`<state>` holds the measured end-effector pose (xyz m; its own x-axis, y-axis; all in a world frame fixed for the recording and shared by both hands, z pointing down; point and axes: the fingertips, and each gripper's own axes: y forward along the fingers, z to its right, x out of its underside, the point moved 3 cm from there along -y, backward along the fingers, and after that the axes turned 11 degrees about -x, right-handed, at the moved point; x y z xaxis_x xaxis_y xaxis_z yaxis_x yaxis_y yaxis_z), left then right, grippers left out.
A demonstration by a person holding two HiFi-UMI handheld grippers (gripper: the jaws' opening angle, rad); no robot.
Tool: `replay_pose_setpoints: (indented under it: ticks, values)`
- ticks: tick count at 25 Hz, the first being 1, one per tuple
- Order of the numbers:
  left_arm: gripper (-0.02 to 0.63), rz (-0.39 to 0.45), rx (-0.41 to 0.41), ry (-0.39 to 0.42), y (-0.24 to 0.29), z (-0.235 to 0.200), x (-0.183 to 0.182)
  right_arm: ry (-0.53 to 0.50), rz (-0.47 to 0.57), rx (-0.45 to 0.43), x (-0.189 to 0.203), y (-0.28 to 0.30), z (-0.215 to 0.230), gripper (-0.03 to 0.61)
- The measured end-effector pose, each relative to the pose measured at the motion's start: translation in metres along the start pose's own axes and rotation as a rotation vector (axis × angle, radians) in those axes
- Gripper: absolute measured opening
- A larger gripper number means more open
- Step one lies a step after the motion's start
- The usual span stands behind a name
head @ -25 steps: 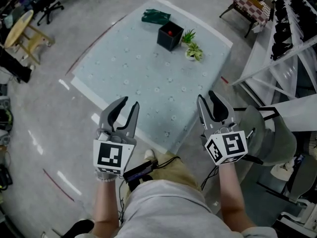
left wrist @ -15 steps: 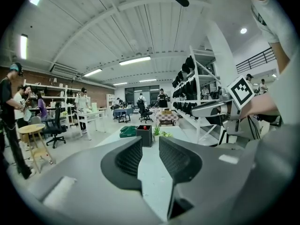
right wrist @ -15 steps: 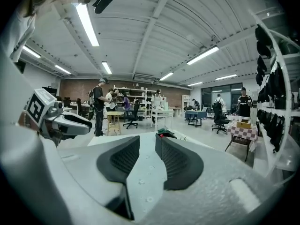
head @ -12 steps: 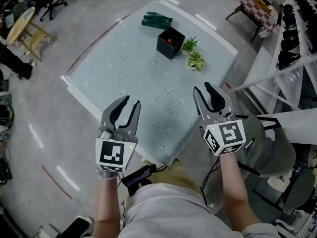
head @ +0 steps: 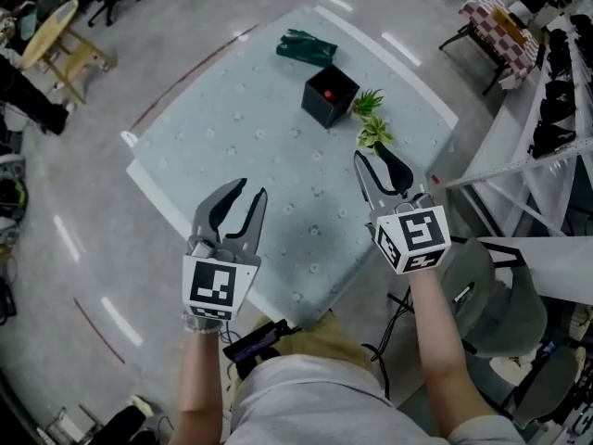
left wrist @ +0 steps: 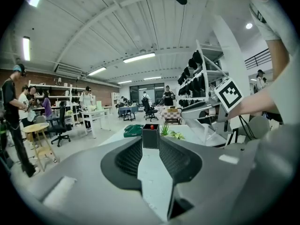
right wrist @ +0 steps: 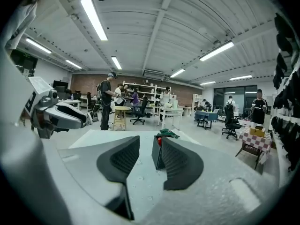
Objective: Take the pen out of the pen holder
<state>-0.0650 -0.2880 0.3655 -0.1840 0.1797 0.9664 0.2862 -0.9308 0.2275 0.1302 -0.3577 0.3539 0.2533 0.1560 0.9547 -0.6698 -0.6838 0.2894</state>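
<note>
Of the pen (head: pixel 328 95) only a small round red top shows, poking from the open mouth of the black square pen holder (head: pixel 322 114). Its shaft is sunk inside the holder, so its shape and material cannot be made out. In the right gripper view the holder's right part is hidden behind that gripper's own right jaw.

The holder stands upright on a pale blue-grey matte table (head: pixel 232 128) with a white edge, its top dotted with small round marks. The table edge nearest the person, well on this side of the holder, is partly covered by the grippers.

Just beyond the holder lies a crumpled dark green cloth (head: pixel 309 48); whether it is a glove or a rag cannot be told. Just to the holder's right stand two small leafy green plants (head: pixel 368 102), the nearer one paler; their pots are too small to make out.

The left gripper (head: pixel 252 193), smooth grey plastic with curved jaws and ribbed black pads, hangs well short of the holder on the near side. Its jaws stand moderately apart with nothing between them. The right gripper (head: pixel 369 156), of the same make, hangs nearer the holder, close by the paler plant, its jaws likewise apart and empty. Each carries a white cube with black square markers.
</note>
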Motion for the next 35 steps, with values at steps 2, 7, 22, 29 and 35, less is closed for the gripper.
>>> replay_pose_setpoints:
  ticks: [2,7,22,29,35]
  values:
    - [0.110,-0.002,-0.008,0.001,0.006,-0.001,0.001,-0.011,-0.009,-0.018,0.001,0.012,0.005,0.143]
    - [0.112,0.003,-0.030,0.001,0.022,-0.005,-0.001,-0.042,-0.040,-0.058,0.008,0.045,0.015,0.143]
    - [0.112,-0.027,-0.052,-0.027,0.052,-0.013,0.009,-0.117,-0.145,-0.087,0.023,0.124,0.048,0.141]
    - [0.112,-0.014,-0.047,-0.040,0.055,-0.012,0.008,-0.151,-0.187,-0.086,0.031,0.149,0.055,0.141]
    - [0.112,-0.035,-0.057,-0.056,0.054,-0.014,0.015,-0.139,-0.204,-0.075,0.037,0.160,0.063,0.125]
